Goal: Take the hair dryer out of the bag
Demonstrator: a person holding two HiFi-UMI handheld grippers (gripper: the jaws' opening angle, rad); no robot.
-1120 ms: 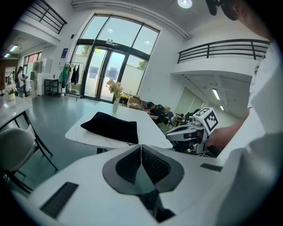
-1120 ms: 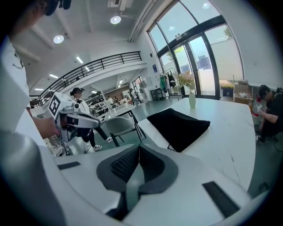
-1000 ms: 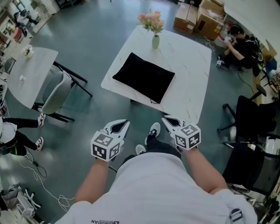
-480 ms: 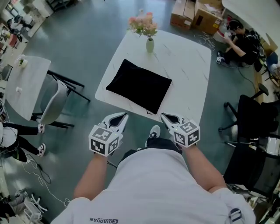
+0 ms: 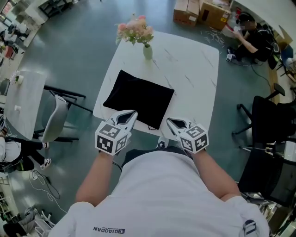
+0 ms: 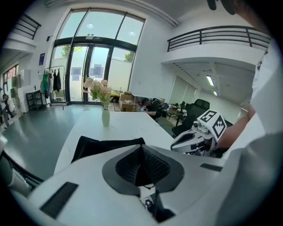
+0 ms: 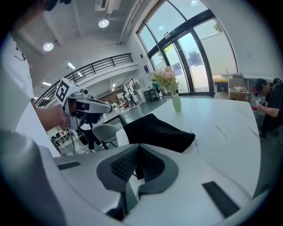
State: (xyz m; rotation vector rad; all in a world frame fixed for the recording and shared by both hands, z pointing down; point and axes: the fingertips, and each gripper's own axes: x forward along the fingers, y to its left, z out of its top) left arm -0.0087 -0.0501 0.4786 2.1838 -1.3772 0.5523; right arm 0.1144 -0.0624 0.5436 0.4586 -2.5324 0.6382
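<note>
A flat black bag (image 5: 138, 98) lies on the near left part of a white table (image 5: 194, 74); the hair dryer is not visible. The left gripper view shows the same bag (image 6: 106, 145) past the jaws, and so does the right gripper view, where the bag (image 7: 157, 130) lies ahead. My left gripper (image 5: 132, 114) is shut and empty, its tips over the bag's near edge. My right gripper (image 5: 169, 121) is shut and empty at the table's near edge, just right of the bag's corner.
A vase of pink flowers (image 5: 138, 34) stands on the table beyond the bag. A grey chair (image 5: 58, 115) and another white table (image 5: 21, 99) are to the left. Black office chairs (image 5: 273, 125) stand right. A person (image 5: 252, 39) sits on the floor near cardboard boxes (image 5: 201, 11).
The person has walked up to the table; both grippers moved forward from over the floor to the table's near edge and the bag. Both stay shut.
</note>
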